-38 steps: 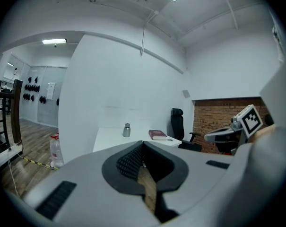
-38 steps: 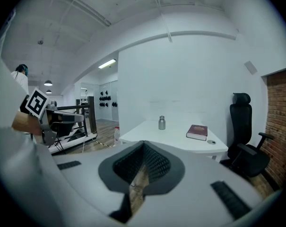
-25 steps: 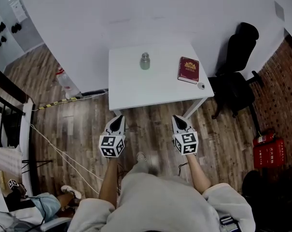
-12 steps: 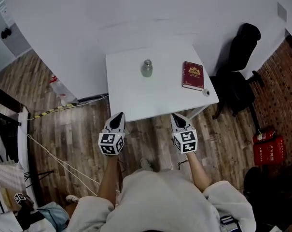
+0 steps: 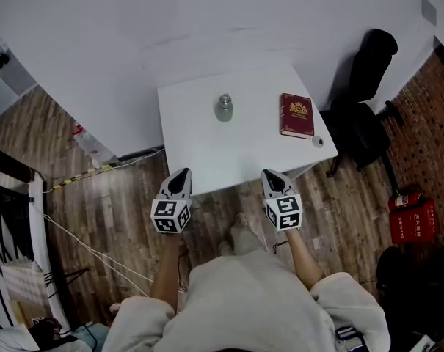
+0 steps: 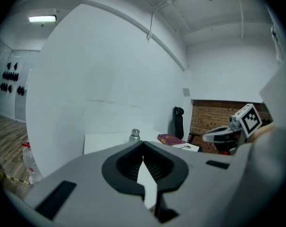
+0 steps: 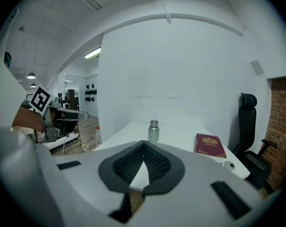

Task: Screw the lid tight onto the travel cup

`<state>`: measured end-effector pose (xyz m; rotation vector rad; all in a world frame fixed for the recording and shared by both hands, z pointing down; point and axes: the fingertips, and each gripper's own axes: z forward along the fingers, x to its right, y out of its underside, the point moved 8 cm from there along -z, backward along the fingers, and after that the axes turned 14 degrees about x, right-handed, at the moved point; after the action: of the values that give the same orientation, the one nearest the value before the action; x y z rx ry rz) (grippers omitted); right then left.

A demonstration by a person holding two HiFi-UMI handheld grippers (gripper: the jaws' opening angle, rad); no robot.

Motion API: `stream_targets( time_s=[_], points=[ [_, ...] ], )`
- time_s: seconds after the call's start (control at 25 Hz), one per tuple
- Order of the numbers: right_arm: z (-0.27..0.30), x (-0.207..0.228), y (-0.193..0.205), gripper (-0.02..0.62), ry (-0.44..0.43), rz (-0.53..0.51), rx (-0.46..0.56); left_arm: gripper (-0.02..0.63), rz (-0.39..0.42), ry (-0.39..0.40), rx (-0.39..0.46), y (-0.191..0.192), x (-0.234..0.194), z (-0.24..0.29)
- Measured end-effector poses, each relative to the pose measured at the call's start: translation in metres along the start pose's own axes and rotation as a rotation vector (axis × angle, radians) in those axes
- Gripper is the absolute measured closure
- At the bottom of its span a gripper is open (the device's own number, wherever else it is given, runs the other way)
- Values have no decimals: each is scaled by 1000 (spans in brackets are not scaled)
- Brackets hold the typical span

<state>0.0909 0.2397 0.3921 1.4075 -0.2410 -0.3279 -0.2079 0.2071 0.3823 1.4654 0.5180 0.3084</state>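
Note:
A small metal travel cup [image 5: 224, 108] with its lid on top stands upright on the white table [image 5: 199, 152], towards the far side; it also shows as the cup [image 6: 134, 135] and the cup [image 7: 153, 130] in the gripper views. My left gripper [image 5: 180, 181] hovers just short of the table's near edge, shut and empty. My right gripper [image 5: 274, 180] is level with it to the right, also shut with nothing between its jaws. Both are well short of the cup.
A dark red book [image 5: 298, 115] lies on the table's right side, with a small round white object [image 5: 318, 141] at the right corner. A black office chair [image 5: 361, 101] stands right of the table. A white wall backs the table. Cables cross the wooden floor [image 5: 97, 204] at left.
The view has shifted forward: the table and cup sit slightly lower and nearer, and both grippers now reach the table's near edge. A foot has stepped forward between the grippers.

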Motion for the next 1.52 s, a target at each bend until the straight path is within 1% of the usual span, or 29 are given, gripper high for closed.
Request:
stream_targets(
  time_s=[0.28,0.56,0.72,0.92,1.08,1.28,1.52],
  points=[
    [31,18,8,595,4,13,-10,598,-7,4,-18,9,-15,35],
    [87,52,11,595,-13,30,-21,598,-6,-1,-45,15,-32,95],
    [123,76,12,595,-28,42,-34,598,-17,-21,-63,20,-43,132],
    [170,106,9,595,-66,47,-48,598,-25,-44,-78,23,-53,177],
    [203,124,6,595,-101,51,-54,598,-22,-70,-112,28,-62,204],
    [239,144,8,595,-143,62,-64,598,-23,-107,-145,36,-70,229],
    [267,160,15,595,-171,72,-73,598,-19,-108,-180,47,-78,251]
  ],
)
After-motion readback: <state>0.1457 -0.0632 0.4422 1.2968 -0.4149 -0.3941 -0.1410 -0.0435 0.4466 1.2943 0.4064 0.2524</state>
